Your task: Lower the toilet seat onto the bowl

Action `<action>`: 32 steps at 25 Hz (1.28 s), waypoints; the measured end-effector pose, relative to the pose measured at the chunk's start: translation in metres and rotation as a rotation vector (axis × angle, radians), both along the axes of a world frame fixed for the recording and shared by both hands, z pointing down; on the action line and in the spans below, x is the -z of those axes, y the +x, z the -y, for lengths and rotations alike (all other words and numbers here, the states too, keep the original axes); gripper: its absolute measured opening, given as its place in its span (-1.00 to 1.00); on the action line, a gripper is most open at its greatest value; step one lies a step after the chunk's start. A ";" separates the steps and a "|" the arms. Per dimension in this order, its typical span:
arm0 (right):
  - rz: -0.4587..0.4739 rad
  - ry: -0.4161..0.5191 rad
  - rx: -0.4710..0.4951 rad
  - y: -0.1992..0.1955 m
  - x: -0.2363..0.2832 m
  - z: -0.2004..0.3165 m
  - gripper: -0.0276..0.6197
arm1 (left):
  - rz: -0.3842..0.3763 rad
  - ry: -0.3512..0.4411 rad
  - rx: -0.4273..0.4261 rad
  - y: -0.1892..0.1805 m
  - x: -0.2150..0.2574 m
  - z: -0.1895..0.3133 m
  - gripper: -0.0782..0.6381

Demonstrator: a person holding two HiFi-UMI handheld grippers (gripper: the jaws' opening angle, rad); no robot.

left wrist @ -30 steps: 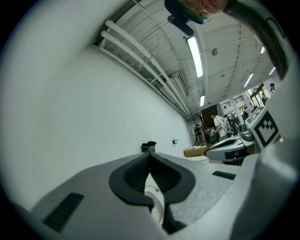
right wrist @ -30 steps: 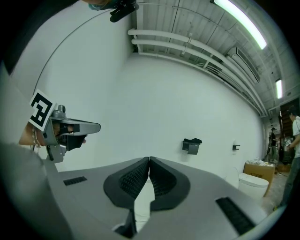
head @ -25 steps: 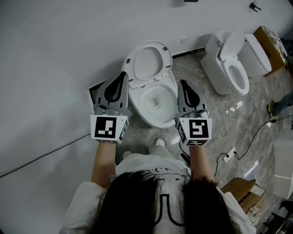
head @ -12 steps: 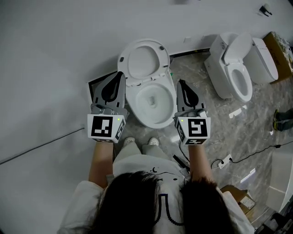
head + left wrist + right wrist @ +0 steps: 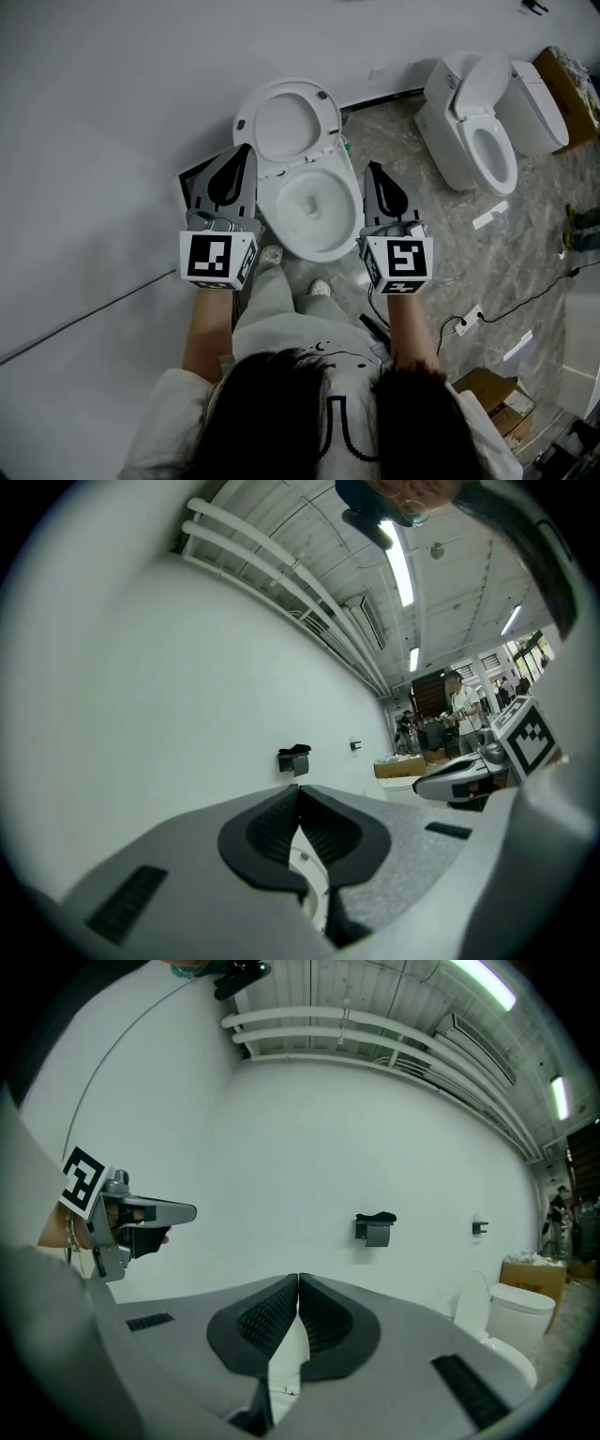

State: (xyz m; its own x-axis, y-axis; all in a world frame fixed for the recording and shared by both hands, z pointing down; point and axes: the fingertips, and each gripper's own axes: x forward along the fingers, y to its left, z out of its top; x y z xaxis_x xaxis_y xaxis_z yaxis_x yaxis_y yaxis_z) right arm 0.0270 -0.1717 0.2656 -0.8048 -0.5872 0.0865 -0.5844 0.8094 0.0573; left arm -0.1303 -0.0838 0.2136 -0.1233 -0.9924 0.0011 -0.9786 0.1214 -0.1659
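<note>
I hold both grippers clenched on nothing, left gripper [image 5: 247, 150] and right gripper [image 5: 371, 169] flanking the bowl [image 5: 345, 234] at frame centre. The toilet seat [image 5: 325, 127] stands raised, upper centre.

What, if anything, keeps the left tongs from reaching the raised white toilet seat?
Probably nothing, so yes: the left tongs, shut and empty, sit just left of the white ceramic bowl, with the raised white toilet seat close ahead and only open air between.

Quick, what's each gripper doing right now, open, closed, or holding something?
Grey left gripper: closed, jaws together, holding nothing.
Grey right gripper: closed, jaws together, holding nothing.
</note>
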 end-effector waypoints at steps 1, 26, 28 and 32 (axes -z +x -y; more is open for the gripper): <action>0.000 0.001 -0.004 -0.002 0.000 0.000 -0.82 | -0.002 0.002 -0.004 -0.003 0.000 0.001 -0.76; -0.078 0.006 -0.204 -0.156 -0.009 0.048 -0.82 | -0.117 -0.057 -0.207 -0.175 -0.041 0.093 -0.75; -0.088 0.001 -0.221 -0.165 -0.013 0.054 -0.82 | -0.127 -0.076 -0.234 -0.183 -0.049 0.103 -0.75; -0.105 -0.026 -0.259 -0.177 -0.023 0.064 -0.82 | -0.141 -0.108 -0.281 -0.192 -0.064 0.120 -0.72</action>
